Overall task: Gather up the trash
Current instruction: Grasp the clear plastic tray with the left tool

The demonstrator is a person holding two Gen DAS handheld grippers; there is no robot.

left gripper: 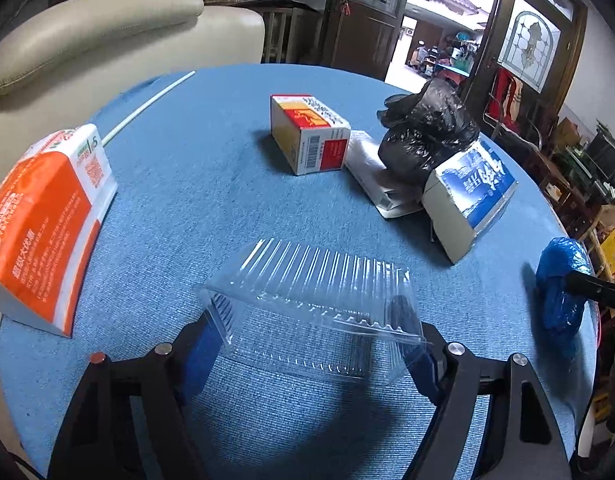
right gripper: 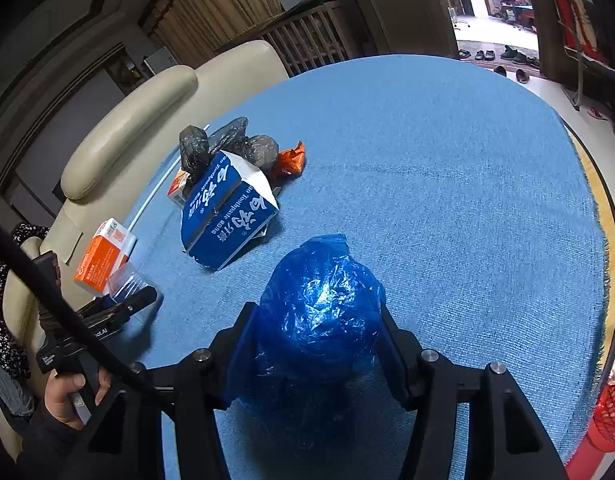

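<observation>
So both claws are loaded up right now. The left claw [left gripper: 313, 344] has its fingers pressed against the two short ends of a clear plastic clamshell container [left gripper: 311, 304], which sits at the near edge of the blue-carpeted worktop [left gripper: 211, 184]. That thing looks featherlight but flimsy and slick, my guess is the ribbed walls buckle or pop out if you squeeze hard, so gripping low on the end walls near the rim fold seems like the safest bet. The right claw [right gripper: 315, 344] is closed around a crumpled blue plastic bag [right gripper: 319, 312], resting on the worktop too; soft, squishy, basically grab anywhere in the bulk and it'll conform, though it could slip if only loose film gets pinched. Still out there: an orange box [left gripper: 47, 228], a red and yellow box [left gripper: 307, 132], a black plastic bag [left gripper: 427, 132] and a blue toothpaste box [left gripper: 471, 192]. The left view shows a white flat packet [left gripper: 371, 172] under the black bag that the right view hides, while the right view catches an orange wrapper [right gripper: 289, 162] behind the pile and a red mesh basket [right gripper: 611, 412] off the worktop edge, maybe the bin.
</observation>
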